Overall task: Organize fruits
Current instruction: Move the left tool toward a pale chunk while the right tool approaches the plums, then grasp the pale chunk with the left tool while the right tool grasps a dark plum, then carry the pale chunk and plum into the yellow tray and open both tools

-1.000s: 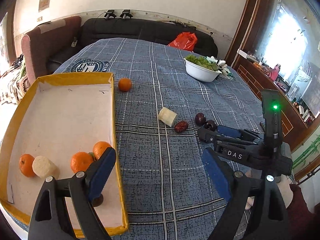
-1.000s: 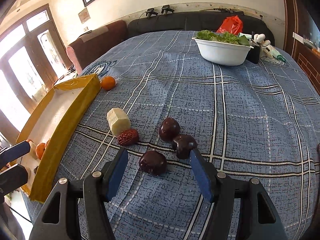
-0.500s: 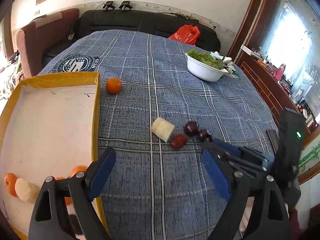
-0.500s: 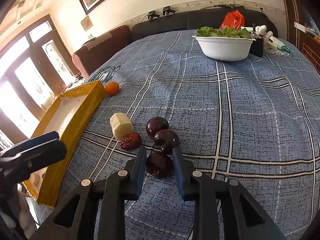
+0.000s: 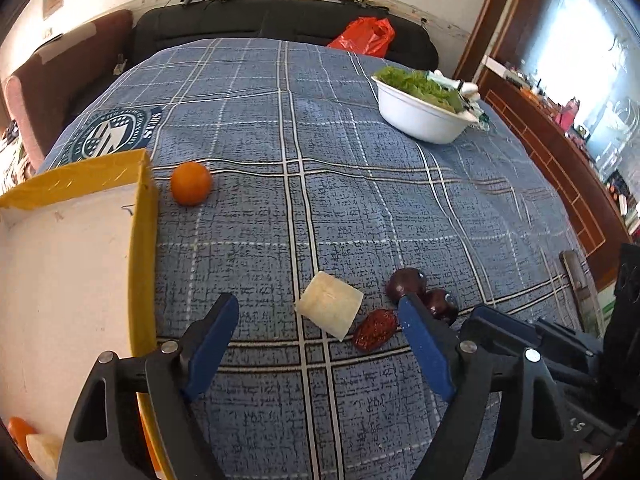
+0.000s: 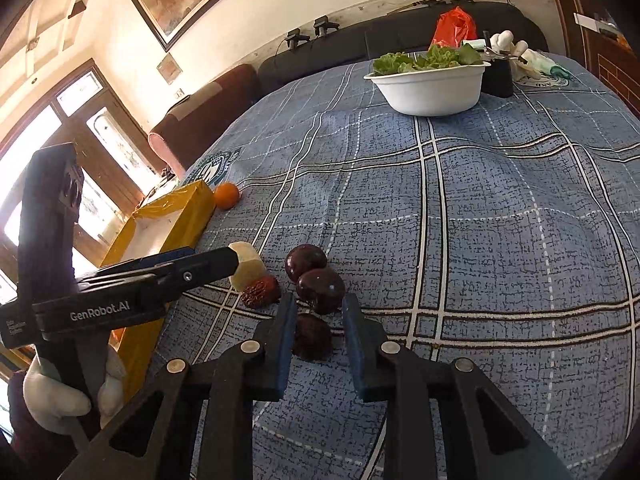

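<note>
Our right gripper (image 6: pixel 318 338) has just clamped on the nearest plum (image 6: pixel 312 336), near the tablecloth's front edge. Our left gripper (image 5: pixel 316 334), jaws apart and just narrowing, points at the pale chunk (image 5: pixel 330 310); the yellow tray (image 5: pixel 142 240) lies leftward.

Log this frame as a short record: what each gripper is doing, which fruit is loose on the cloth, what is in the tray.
right gripper: shut on the nearest dark purple plum
left gripper: open, jaws just narrowing, nothing between the pads, hovering over the pale peeled fruit chunk
loose on blue plaid tablecloth: chunk, wrinkled red date, two more plums, small orange
yellow-rimmed cardboard tray: one orange and a pale chunk visible
white bowl of lettuce: far side, untouched
</note>
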The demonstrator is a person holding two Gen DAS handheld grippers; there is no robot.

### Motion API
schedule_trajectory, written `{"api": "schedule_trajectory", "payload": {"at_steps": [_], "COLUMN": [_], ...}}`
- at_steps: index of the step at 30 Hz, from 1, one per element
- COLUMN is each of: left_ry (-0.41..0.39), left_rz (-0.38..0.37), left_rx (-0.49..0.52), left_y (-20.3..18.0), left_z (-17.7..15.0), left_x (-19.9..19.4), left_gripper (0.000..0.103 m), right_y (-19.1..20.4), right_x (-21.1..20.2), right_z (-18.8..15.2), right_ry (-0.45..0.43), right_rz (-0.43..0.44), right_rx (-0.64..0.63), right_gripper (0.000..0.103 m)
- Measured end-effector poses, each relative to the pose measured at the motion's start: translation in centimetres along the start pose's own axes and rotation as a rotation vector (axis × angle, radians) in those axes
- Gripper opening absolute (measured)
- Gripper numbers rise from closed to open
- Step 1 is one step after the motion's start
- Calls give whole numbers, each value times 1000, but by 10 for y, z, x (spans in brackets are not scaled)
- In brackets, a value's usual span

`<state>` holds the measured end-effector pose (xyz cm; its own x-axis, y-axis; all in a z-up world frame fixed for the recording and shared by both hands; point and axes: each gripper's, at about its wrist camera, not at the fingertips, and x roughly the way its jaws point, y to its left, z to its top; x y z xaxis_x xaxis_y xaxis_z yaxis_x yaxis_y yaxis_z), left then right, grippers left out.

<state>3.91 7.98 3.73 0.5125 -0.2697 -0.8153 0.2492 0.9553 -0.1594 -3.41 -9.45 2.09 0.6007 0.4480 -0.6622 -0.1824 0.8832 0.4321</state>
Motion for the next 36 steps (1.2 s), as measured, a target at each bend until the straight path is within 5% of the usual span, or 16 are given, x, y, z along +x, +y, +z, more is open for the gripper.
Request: {"api": "schedule_trajectory", "payload": {"at_steps": [3, 5, 8, 21, 31, 36], "left_ry": [39, 61, 58, -26, -135, -170], "left_rz": [-1, -3, -5, 3, -39, -41], "left_rx": [35, 50, 53, 24, -97, -158], "left_y": [-6, -8, -9, -12, 14, 29], "left_z": [1, 0, -1, -1, -23, -41], "left_x": [11, 16, 16, -11, -72, -92], "left_gripper": [72, 50, 35, 35, 35, 35], "right_y": [-1, -2, -4, -10, -47, -15], "right_x": [-2, -4, -6, -8, -7, -3], "right_z": [0, 0, 1, 1, 3, 3], "right_ry": [-5, -10, -13, -10, 9, 35], "right_rz": [9, 15, 22, 42, 319, 178], "right_rx": [10, 18, 26, 61, 296, 134], "right_gripper": [24, 24, 24, 24, 27, 34]}}
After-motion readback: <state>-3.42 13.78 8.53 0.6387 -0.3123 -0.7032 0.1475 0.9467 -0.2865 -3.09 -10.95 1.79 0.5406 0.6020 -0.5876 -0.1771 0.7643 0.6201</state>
